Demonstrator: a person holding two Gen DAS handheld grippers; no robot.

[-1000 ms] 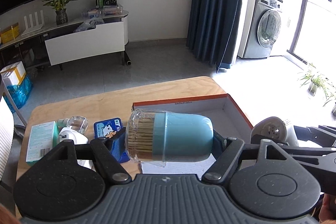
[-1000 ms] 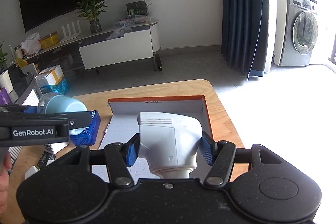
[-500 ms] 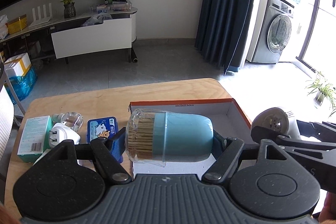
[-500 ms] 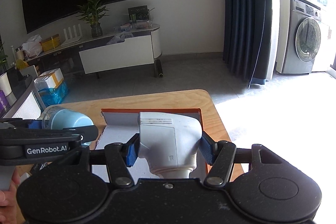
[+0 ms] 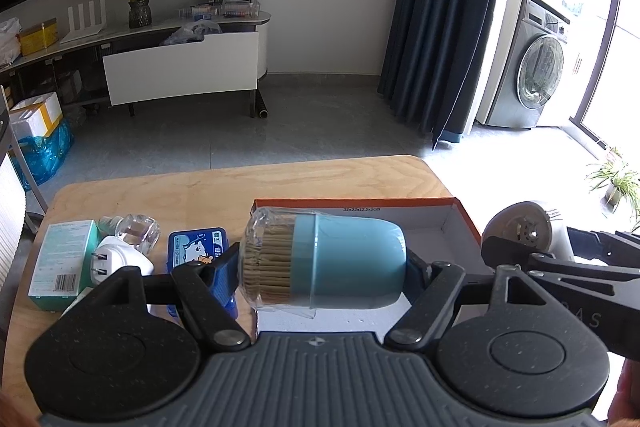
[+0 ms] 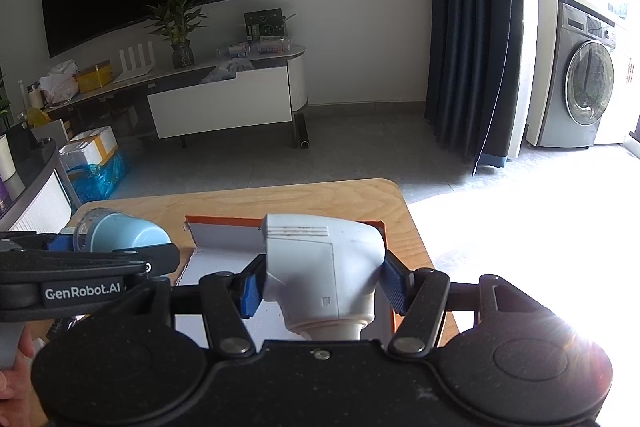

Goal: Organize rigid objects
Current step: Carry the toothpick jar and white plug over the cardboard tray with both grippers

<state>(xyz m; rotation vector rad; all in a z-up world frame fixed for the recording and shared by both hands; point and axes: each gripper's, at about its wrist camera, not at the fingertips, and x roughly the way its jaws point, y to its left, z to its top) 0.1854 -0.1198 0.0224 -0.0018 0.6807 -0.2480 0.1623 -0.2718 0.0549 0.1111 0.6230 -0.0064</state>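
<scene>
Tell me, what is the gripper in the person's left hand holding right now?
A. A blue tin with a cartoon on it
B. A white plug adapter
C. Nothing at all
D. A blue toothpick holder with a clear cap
D: the left gripper is clamped on the blue toothpick holder, lying sideways between its pads with toothpicks showing through the clear cap, above the open orange-rimmed box.

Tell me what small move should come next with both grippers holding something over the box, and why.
Probably lower the left gripper to set the blue toothpick holder inside the orange-edged box. Its jaws clamp the holder lying sideways above the box's bare floor, while the right gripper holds the white hair dryer beside it, so there seems room.
</scene>
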